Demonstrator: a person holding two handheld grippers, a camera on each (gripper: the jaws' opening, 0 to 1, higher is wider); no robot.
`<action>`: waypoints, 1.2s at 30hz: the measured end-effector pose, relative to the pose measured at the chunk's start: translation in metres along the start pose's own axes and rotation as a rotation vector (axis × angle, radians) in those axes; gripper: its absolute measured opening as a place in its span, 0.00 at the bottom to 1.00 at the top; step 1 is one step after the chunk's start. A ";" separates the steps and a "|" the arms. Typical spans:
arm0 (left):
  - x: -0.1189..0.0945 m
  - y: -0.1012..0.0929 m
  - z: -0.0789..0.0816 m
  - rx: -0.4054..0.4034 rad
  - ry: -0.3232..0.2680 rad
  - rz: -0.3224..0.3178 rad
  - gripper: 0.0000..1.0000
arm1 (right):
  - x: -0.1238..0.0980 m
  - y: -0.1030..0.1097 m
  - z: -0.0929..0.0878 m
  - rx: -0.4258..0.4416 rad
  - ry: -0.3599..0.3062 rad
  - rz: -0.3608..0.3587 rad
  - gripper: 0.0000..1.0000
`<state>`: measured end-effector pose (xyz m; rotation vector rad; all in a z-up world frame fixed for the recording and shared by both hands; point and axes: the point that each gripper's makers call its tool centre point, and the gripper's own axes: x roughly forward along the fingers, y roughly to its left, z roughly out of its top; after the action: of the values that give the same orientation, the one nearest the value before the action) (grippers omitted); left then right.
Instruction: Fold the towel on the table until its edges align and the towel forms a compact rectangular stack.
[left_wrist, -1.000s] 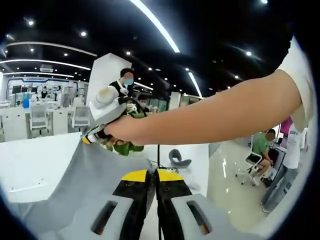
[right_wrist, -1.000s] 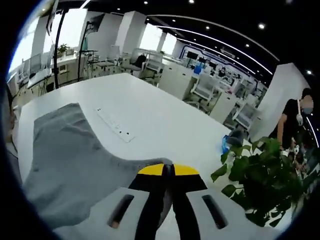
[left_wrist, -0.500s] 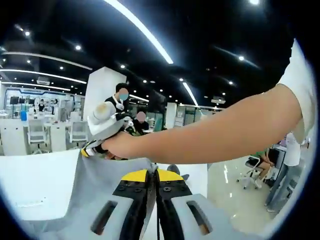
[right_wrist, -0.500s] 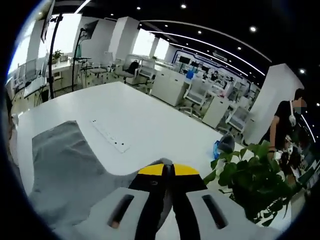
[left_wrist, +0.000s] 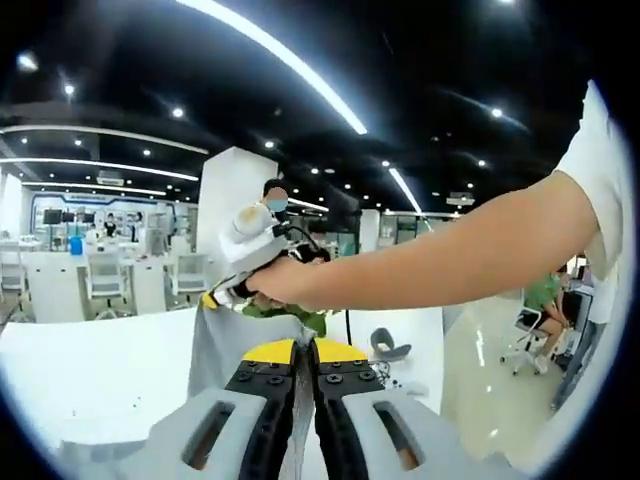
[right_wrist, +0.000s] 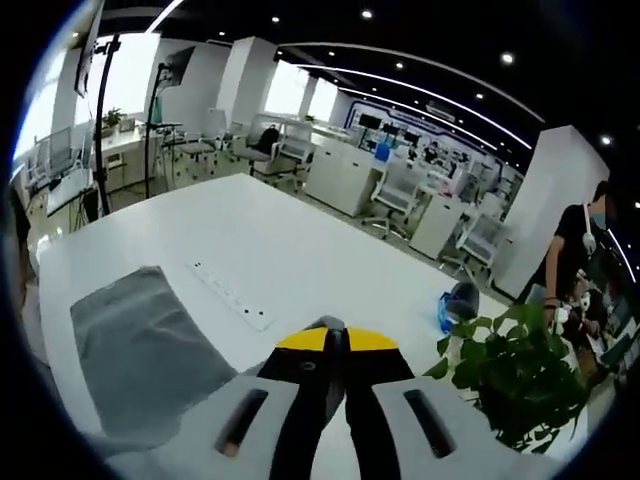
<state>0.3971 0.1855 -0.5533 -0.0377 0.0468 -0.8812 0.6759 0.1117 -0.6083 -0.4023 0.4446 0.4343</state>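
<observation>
A large open-plan office under a dark ceiling (right_wrist: 420, 40) set with long curved light strips (left_wrist: 290, 65) and small spotlights. White desks and office chairs (right_wrist: 400, 190) stand in rows (more at the far left of the left gripper view), a broad white pillar (left_wrist: 228, 195) rises mid-room, and bright windows (right_wrist: 130, 60) line one wall.

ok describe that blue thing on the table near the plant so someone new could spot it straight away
In the right gripper view, start at the big white table and follow it to its far right side, where the leafy green plant stands. Just left of the plant's top leaves sits a small blue object beside a dark rounded one. It is the one bright blue item on the tabletop; what it is cannot be told.
</observation>
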 end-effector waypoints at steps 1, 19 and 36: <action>-0.004 0.003 -0.001 0.005 -0.001 0.008 0.05 | 0.001 0.003 0.003 0.007 -0.002 0.004 0.02; -0.086 0.059 -0.029 -0.005 0.025 0.131 0.05 | 0.024 0.068 0.032 0.037 -0.003 0.023 0.02; -0.154 0.108 -0.051 -0.045 0.036 0.251 0.05 | 0.063 0.143 0.059 0.041 -0.010 0.105 0.02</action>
<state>0.3799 0.3722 -0.6062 -0.0563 0.1027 -0.6299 0.6776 0.2770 -0.6290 -0.3382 0.4654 0.5282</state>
